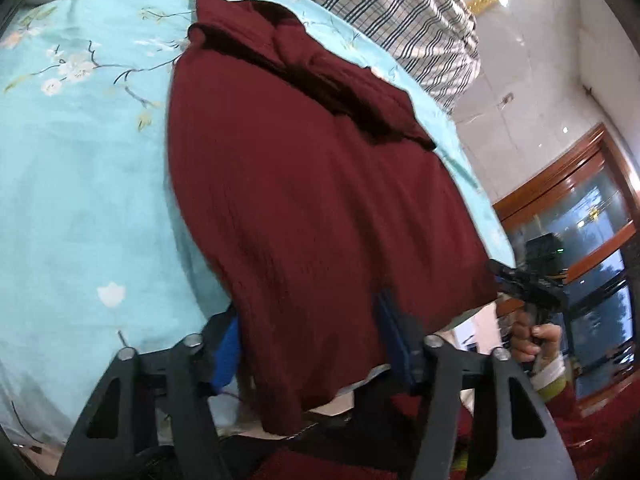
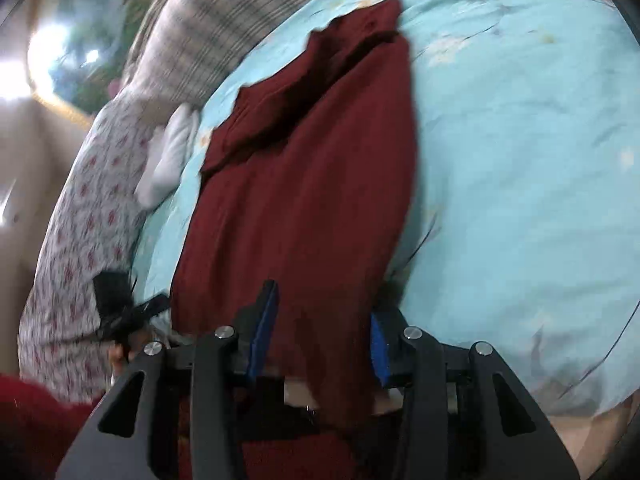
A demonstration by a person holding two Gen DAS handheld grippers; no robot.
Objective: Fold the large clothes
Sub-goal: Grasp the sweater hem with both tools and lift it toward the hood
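A dark red knitted garment [image 1: 312, 184] lies stretched along a light blue floral bedspread [image 1: 80, 184], its far end bunched in folds. Its near hem hangs over my left gripper [image 1: 316, 344], whose blue-padded jaws stand apart with the cloth draped between them. In the right wrist view the same garment [image 2: 304, 184] runs away from my right gripper [image 2: 320, 340], whose jaws also stand apart with the hem lying between them. The right gripper shows in the left wrist view [image 1: 524, 280] at the garment's right corner; the left gripper shows in the right wrist view [image 2: 128, 312].
A black-and-white checked pillow [image 1: 400, 12] lies at the head of the bed. A white cloth with red flowers [image 2: 80, 216] and a white bundle [image 2: 172, 156] lie beside the bedspread [image 2: 520, 184]. A wooden-framed glass door [image 1: 580, 208] stands at the right.
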